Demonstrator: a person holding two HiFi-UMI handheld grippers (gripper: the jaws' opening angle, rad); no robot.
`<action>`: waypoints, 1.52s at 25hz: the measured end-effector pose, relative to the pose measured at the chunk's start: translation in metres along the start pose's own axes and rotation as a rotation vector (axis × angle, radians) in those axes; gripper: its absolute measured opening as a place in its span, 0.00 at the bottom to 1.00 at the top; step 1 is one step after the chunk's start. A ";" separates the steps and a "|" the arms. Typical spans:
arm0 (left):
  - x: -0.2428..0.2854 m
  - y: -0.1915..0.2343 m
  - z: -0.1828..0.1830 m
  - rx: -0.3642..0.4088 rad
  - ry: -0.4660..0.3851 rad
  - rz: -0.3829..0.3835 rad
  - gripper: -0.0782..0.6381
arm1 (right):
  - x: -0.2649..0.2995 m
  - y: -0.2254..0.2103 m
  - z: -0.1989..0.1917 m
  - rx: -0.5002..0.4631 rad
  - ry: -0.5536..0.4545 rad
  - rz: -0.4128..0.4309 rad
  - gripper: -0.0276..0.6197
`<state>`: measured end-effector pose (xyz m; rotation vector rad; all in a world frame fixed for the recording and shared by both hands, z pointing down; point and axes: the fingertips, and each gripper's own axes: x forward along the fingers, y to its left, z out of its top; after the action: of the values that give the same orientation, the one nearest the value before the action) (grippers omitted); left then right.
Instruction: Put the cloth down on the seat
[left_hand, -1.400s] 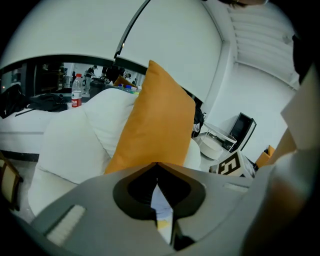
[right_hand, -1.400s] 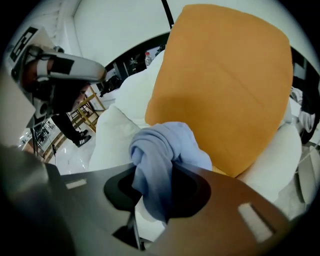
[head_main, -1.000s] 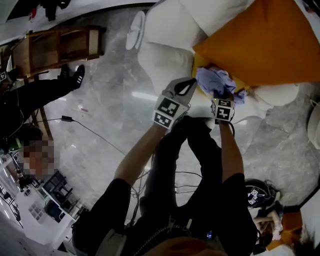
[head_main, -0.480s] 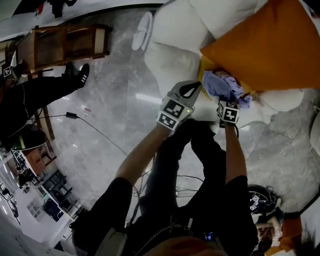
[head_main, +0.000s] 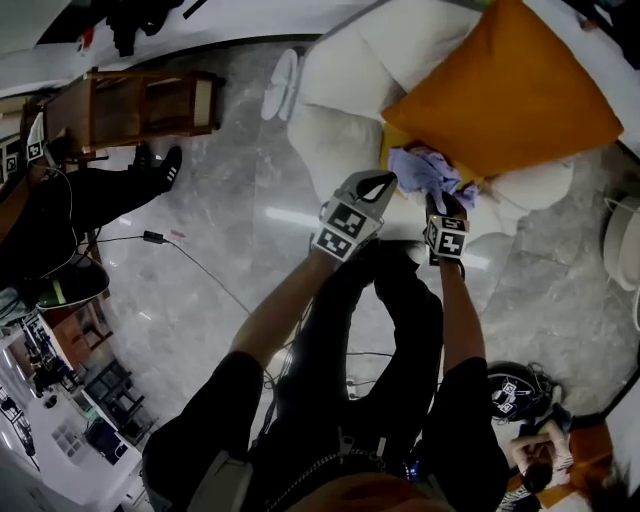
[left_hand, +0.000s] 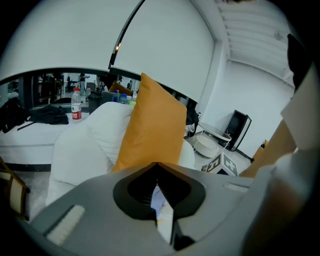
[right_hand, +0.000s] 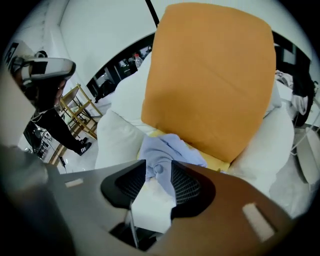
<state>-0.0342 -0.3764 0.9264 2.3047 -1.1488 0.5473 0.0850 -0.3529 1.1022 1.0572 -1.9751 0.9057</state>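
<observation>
A pale lilac cloth (head_main: 425, 172) lies crumpled on the front of the white armchair's seat (head_main: 335, 140), on a yellow pad just below the big orange cushion (head_main: 505, 95). My right gripper (head_main: 437, 200) points into it. In the right gripper view the jaws are opening, and a fold of the cloth (right_hand: 167, 150) sits loosely between the ribbed pads of the right gripper (right_hand: 157, 167). My left gripper (head_main: 385, 180) hovers at the cloth's left edge. In the left gripper view the left gripper (left_hand: 154, 165) has its tips together and holds nothing.
A wooden chair (head_main: 130, 105) and a person in black (head_main: 90, 195) are on the marble floor to the left, with a cable (head_main: 150, 237) running across it. A round white side table (head_main: 278, 85) stands beside the armchair. The orange cushion (right_hand: 210, 75) leans on the backrest.
The right gripper's jaws have spread apart around the cloth, which now rests lower on the seat front. Both grippers stay close to the chair.
</observation>
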 end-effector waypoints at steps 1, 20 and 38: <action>-0.003 -0.003 0.007 0.002 0.000 0.000 0.12 | -0.009 0.004 0.005 -0.003 -0.007 0.013 0.27; -0.091 -0.116 0.133 0.061 0.083 -0.042 0.12 | -0.285 0.076 0.155 0.043 -0.213 0.004 0.05; -0.138 -0.158 0.236 0.120 -0.010 -0.092 0.12 | -0.441 0.115 0.252 -0.074 -0.433 -0.036 0.05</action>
<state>0.0476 -0.3503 0.6226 2.4509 -1.0341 0.5857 0.1023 -0.3465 0.5818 1.3252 -2.3087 0.6128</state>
